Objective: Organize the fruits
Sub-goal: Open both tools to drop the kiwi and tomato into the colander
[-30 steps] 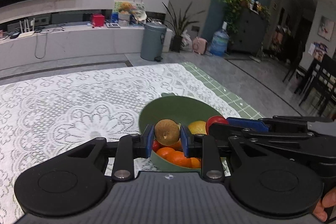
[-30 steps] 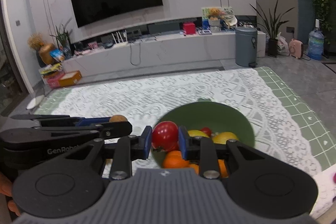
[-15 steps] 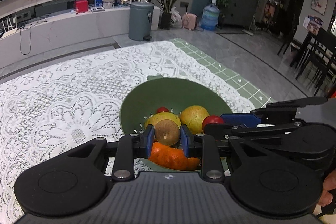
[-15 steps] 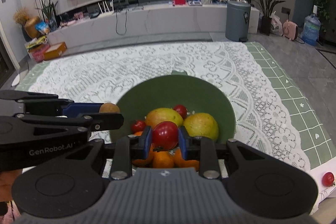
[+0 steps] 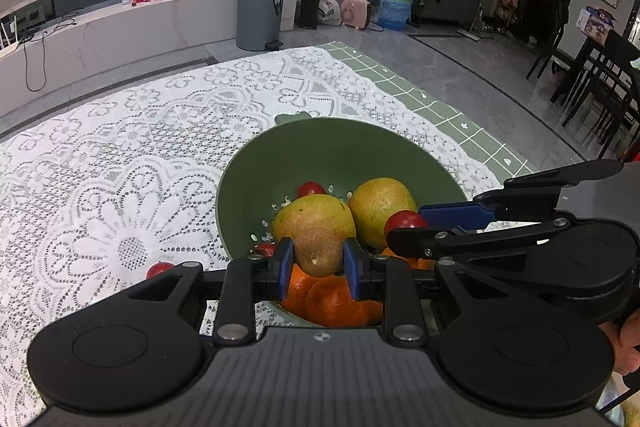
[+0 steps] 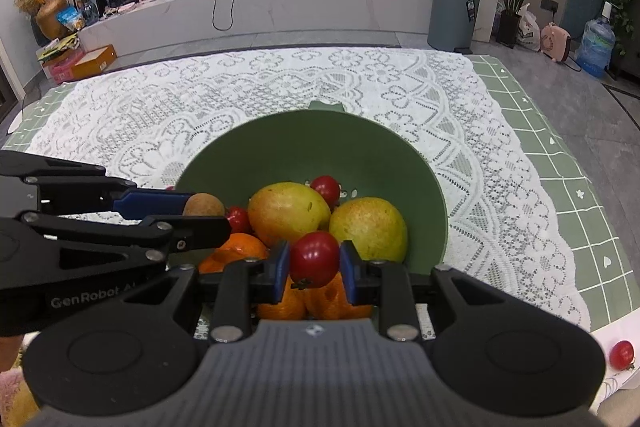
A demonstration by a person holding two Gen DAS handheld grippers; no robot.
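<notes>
A green colander bowl [image 5: 340, 151] [image 6: 280, 147] stands on the lace cloth and holds two yellow-green mangoes [image 5: 382, 205] [image 6: 286, 211], oranges [image 5: 332, 301] [image 6: 236, 247] and small red tomatoes [image 6: 326, 187]. My left gripper [image 5: 319, 259] is shut on a brown kiwi [image 5: 319, 251], just above the fruit at the bowl's near rim. My right gripper [image 6: 315, 265] is shut on a red tomato [image 6: 315, 259], over the oranges beside a mango. Each gripper appears in the other's view, side by side over the bowl: the right gripper [image 5: 416, 221], the left gripper [image 6: 204, 207].
A loose tomato [image 5: 158, 270] lies on the lace cloth [image 5: 120, 187] left of the bowl; another tomato [image 6: 621, 354] lies at the table's right near edge. Beyond the table are a grey bin [image 5: 260, 13], a TV bench and dining chairs. A hand [image 5: 628, 343] holds the right gripper.
Both grippers have come down and forward over the bowl, still holding the kiwi and the tomato. The bowl's fruit now shows more fully beneath them.
</notes>
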